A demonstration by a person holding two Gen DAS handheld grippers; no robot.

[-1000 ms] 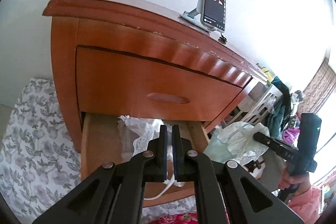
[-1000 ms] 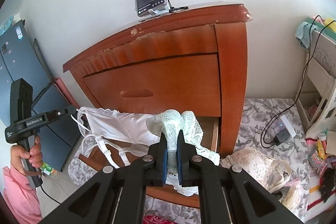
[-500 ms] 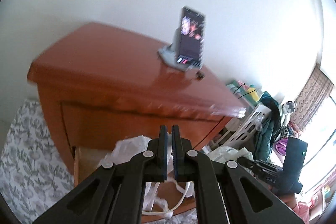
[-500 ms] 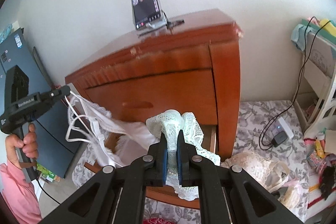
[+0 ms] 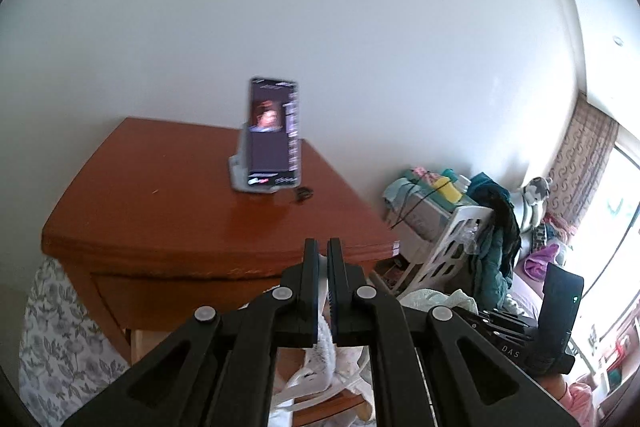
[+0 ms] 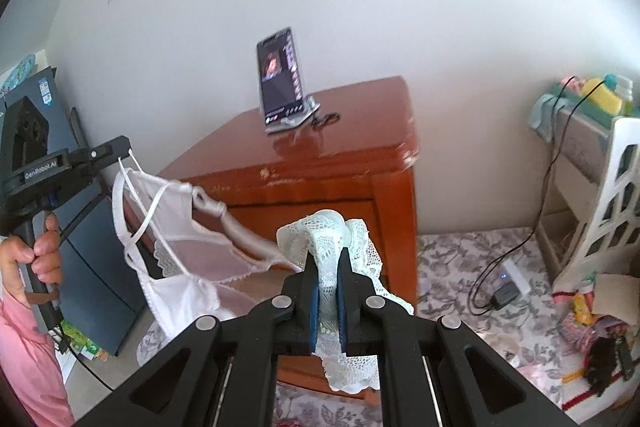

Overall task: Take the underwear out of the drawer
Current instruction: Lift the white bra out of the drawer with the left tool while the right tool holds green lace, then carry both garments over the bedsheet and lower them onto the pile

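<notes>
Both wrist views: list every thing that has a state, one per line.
Left claw: shut on the white bra's strap.
Right claw: shut on the lace underwear.
White bra: lifted, hanging.
Lace underwear: lifted, draped over claw.
Phone: screen lit, upright on stand.

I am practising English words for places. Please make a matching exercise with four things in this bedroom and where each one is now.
Things:
1. phone
2. white bra
3. lace underwear
4. charger

Places:
A. on the floral floor mat
B. hanging from the left claw
C. on top of the wooden nightstand
D. pinched in the right claw

Pairs: 1-C, 2-B, 3-D, 4-A
</notes>
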